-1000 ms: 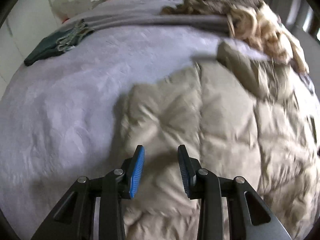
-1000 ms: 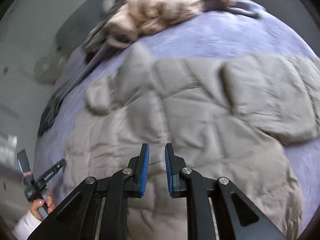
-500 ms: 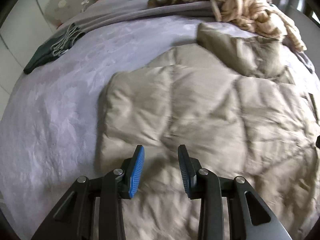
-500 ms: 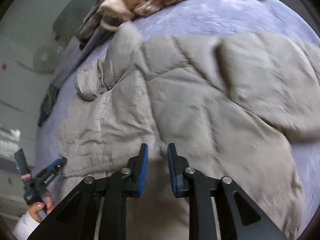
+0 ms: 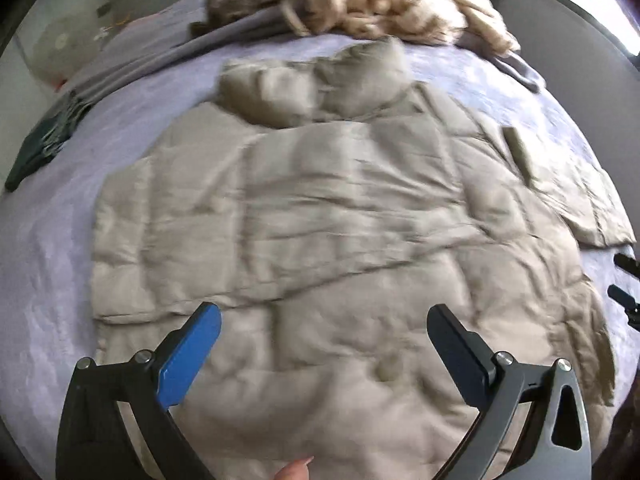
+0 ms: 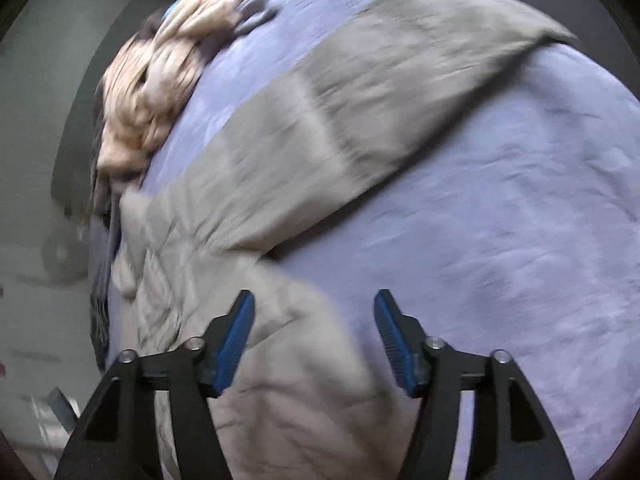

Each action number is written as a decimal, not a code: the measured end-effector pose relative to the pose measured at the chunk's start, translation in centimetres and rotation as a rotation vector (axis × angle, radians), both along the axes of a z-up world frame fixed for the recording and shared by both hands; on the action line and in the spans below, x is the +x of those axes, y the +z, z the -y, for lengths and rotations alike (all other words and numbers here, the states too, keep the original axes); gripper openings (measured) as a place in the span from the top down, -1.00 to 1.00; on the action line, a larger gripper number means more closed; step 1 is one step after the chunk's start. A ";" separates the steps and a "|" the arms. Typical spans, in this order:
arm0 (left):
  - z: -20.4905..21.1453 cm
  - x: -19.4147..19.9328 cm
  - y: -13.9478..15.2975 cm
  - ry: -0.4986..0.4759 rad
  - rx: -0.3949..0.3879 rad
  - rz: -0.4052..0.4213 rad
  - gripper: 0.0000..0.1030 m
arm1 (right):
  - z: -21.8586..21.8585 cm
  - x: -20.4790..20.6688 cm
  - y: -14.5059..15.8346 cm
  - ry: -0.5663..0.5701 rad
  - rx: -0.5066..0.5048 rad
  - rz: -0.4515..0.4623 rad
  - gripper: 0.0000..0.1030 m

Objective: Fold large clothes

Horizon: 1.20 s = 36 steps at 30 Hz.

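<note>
At the far left edge of the lavender bedspread [image 5: 48, 240] lies a dark green folded cloth [image 5: 36, 148], and the beige quilted jacket [image 5: 340, 220] is spread flat across the middle of the bed with its hood bunched at the far end, below a heap of tan fuzzy fabric [image 5: 384, 8]. The left gripper [image 5: 324, 320] hovers above the jacket's near hem, jaws wide and holding nothing. To the right, the right gripper [image 6: 314, 312] hangs with jaws wide and empty over the jacket's edge, one sleeve [image 6: 360, 112] stretching away across the bedspread.
</note>
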<state>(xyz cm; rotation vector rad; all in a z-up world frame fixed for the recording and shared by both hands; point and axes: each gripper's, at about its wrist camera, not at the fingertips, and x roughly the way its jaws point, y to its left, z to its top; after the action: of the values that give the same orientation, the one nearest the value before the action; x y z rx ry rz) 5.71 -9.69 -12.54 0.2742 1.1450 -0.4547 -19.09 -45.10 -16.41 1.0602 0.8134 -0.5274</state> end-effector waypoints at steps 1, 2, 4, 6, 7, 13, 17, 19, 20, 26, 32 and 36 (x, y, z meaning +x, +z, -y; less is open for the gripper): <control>0.9 -0.5 0.0 -0.011 0.001 -0.006 -1.00 | 1.1 -1.0 0.0 -0.035 0.002 0.013 -0.56; 1.9 -0.8 -0.1 -0.020 0.001 -0.019 -1.00 | 1.9 -1.4 -0.1 -0.057 0.002 0.024 -0.58; 3.3 -1.4 -0.5 -0.020 -0.006 -0.048 -1.00 | 3.9 -2.8 -0.3 -0.109 0.001 0.040 -0.72; 4.3 -1.6 -0.9 -0.019 -0.011 -0.076 -1.00 | 5.5 -3.4 -0.7 -0.145 0.009 0.063 -0.73; 4.8 -1.8 -1.2 -0.020 -0.010 -0.091 -1.00 | 6.6 -3.9 -1.1 -0.174 0.020 0.079 -0.74; 7.4 -2.7 -1.1 -0.052 -0.025 -0.106 -1.00 | 12.1 -5.1 -2.4 -0.308 0.119 0.229 -0.75; 8.7 -2.9 -0.8 -0.055 -0.020 -0.084 -1.00 | 15.3 -4.5 -2.7 -0.317 0.175 0.296 -0.75; 9.0 -2.6 -0.8 -0.049 -0.022 -0.082 -1.00 | 16.6 -4.0 -2.8 -0.327 0.198 0.325 -0.75; 9.0 -2.4 -0.7 -0.043 -0.024 -0.080 -1.00 | 17.2 -3.7 -2.8 -0.336 0.210 0.346 -0.75; 7.8 -1.5 0.2 -0.024 -0.044 -0.061 -1.00 | 19.0 -1.7 -2.8 -0.368 0.283 0.433 -0.67; 5.5 0.0 0.8 0.021 -0.059 -0.043 -1.00 | 18.0 0.0 -1.9 -0.320 0.308 0.453 0.77; 3.5 1.3 1.0 0.056 -0.068 -0.026 -1.00 | 16.0 2.5 1.8 -0.213 0.198 0.446 0.78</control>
<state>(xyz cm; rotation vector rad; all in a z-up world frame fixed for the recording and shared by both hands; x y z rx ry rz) 7.04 -13.22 -11.51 0.1774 1.1580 -0.4478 -16.58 -61.08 -14.66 1.3948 0.3652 -0.3715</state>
